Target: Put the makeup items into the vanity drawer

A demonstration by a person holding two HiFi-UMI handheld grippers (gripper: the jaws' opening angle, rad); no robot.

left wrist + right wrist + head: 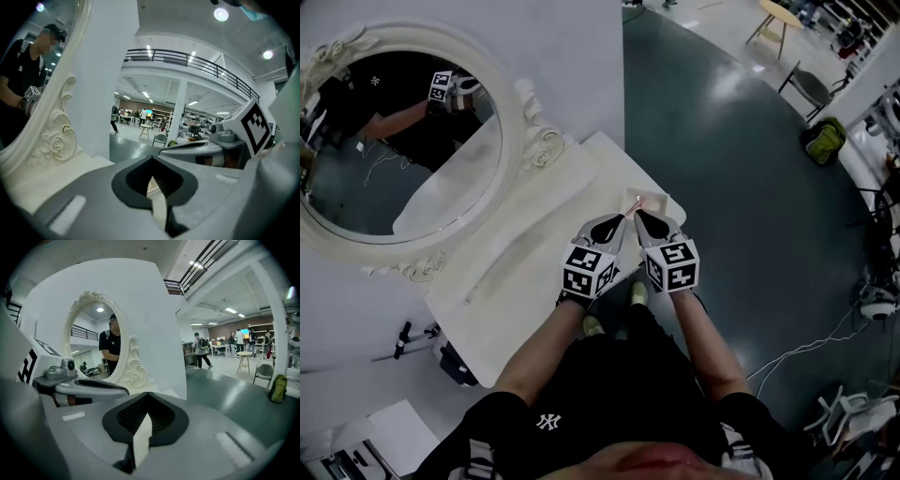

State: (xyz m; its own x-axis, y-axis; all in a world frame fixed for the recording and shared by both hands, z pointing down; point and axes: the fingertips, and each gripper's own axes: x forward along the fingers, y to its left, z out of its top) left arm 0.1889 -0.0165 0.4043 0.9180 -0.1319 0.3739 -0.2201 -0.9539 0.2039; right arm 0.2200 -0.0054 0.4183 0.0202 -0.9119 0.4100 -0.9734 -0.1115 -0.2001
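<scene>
The cream vanity top (534,253) runs along the white wall under an oval mirror (398,141). Both grippers hover side by side over its right end. My left gripper (624,217) and right gripper (639,214) point at the far corner, tips almost touching each other. A small pale pink item (642,200) lies just beyond the tips, too small to identify. In the left gripper view my left gripper (151,161) has its jaws together with only a thin cream sliver between them. My right gripper (145,397) looks the same in its own view. No drawer shows.
The ornate mirror frame (56,140) stands close on the left. Right of the vanity lies dark green floor (722,169) with chairs, a yellow-green bag (823,141) and cables (806,347). The person's feet show under the table edge.
</scene>
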